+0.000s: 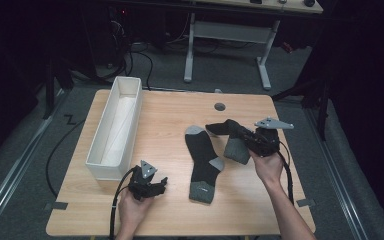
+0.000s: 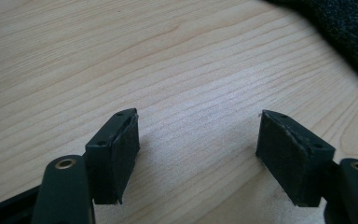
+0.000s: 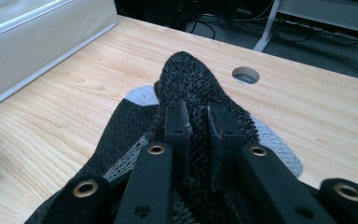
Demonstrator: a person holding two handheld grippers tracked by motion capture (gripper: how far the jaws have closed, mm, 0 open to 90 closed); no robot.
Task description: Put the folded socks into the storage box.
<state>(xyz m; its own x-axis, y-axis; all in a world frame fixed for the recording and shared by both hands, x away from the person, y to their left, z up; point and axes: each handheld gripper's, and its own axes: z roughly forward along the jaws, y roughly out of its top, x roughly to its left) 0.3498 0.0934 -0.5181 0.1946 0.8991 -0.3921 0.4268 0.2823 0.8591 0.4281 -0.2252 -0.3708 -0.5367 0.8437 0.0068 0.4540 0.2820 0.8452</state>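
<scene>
We note right gripper [image 1: 245, 137] right of centre, jaws pinched on dark sock [image 1: 230, 135]. Second sock [image 1: 202, 162] flat at centre. Left gripper [image 1: 155, 186] lower left, jaws apart, empty, over table [image 1: 170, 107].

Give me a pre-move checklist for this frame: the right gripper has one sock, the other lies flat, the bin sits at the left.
1. Right gripper pinching the held sock: ok, pads clamp a fold of knit.
2. Held sock lifted fully off the table: cannot tell; its grey end hangs low.
3. Flat sock lying apart from both grippers: ok.
4. Left gripper open with nothing between its pads: ok, bare wood beneath.
5. White bin unobstructed on top: ok.
6. Held sock separate from the flat sock: cannot tell; they look close in the high view.
</scene>
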